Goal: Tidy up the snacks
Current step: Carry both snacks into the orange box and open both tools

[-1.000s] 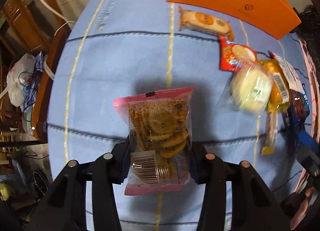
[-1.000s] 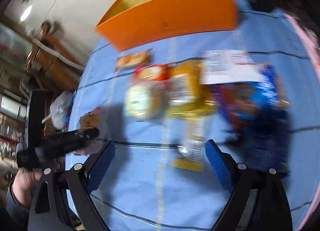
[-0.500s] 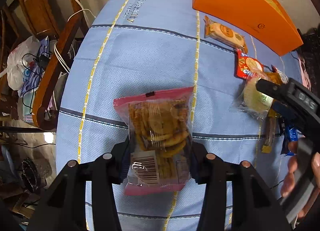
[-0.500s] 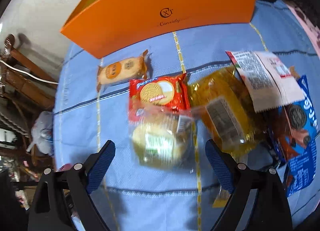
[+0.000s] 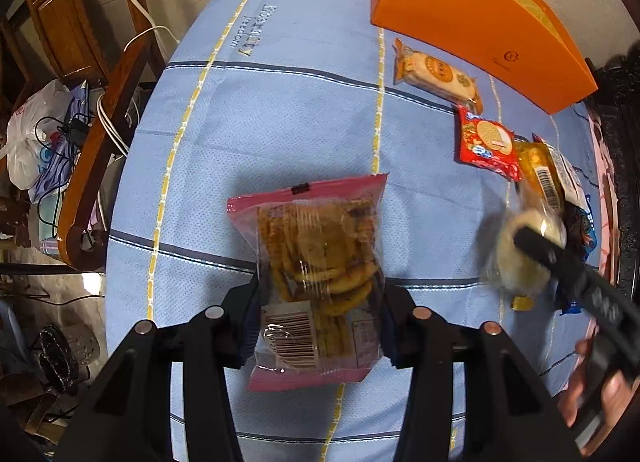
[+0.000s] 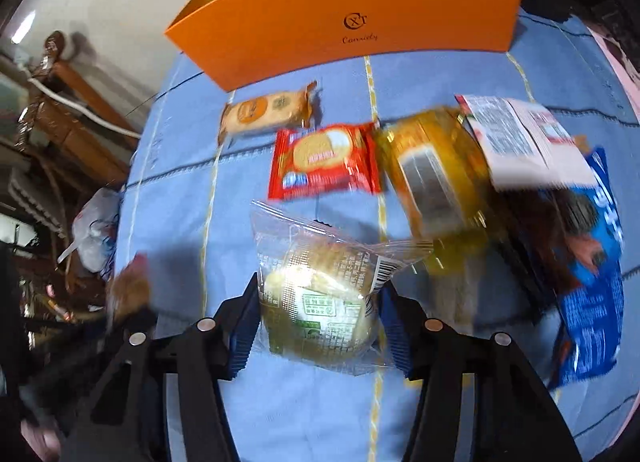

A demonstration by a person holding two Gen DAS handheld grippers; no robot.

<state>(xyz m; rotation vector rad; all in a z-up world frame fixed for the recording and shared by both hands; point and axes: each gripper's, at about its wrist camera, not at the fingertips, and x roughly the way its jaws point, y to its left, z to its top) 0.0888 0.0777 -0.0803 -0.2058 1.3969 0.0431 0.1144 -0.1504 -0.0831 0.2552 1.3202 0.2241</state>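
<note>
So the table (image 5: 304,110) with its light blue striped cloth is the biggest thing here, and the tall orange cardboard box (image 6: 360,14) stands open-topped at its far edge, which I'd guess is where the snacks end up. A row of loose packets lies in front of it: a red biscuit packet (image 6: 324,160), a tan wafer packet (image 6: 266,114), plus some yellow and blue ones. The left gripper (image 5: 318,322) is clamped on a pink-edged clear bag of round crackers (image 5: 316,262), hanging above the cloth. The right gripper (image 6: 318,326) has just been closing, its fingers now pressing on a clear-wrapped pale round bun (image 6: 316,302). Risk-wise, that slippery wrapper could slide out on the lift, or the soft bun gets squashed.
</note>
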